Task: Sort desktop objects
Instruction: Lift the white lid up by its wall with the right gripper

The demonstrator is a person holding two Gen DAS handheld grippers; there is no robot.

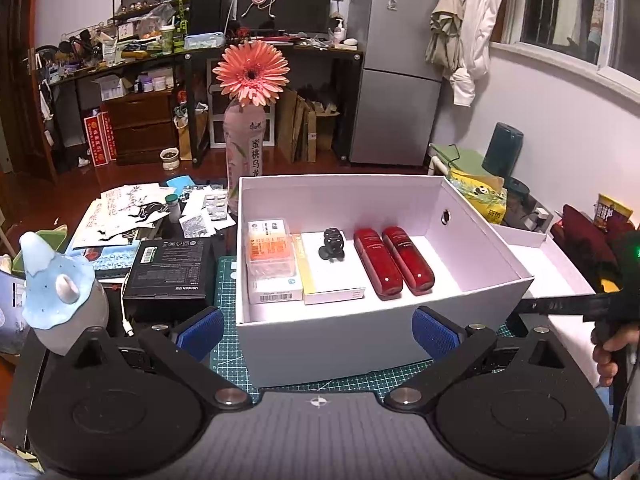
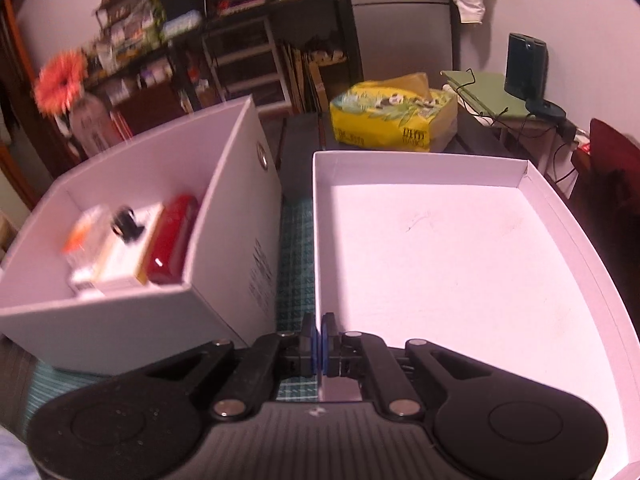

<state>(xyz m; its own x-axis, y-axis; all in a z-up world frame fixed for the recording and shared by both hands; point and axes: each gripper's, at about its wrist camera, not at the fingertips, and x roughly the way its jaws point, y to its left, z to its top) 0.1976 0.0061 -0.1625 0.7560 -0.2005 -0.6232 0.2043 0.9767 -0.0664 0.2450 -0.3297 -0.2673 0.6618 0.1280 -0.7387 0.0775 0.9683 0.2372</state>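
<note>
Several items, two red bottles (image 1: 394,264) included, are already lying in the white box (image 1: 360,336), while the right gripper (image 2: 319,346) is clenching the box lid (image 2: 460,260) rim at lower centre, left gripper (image 1: 316,330) released.

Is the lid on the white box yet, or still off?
Off. The white box stands open-topped; the lid lies upturned beside it, its near rim pinched in the right gripper.
</note>
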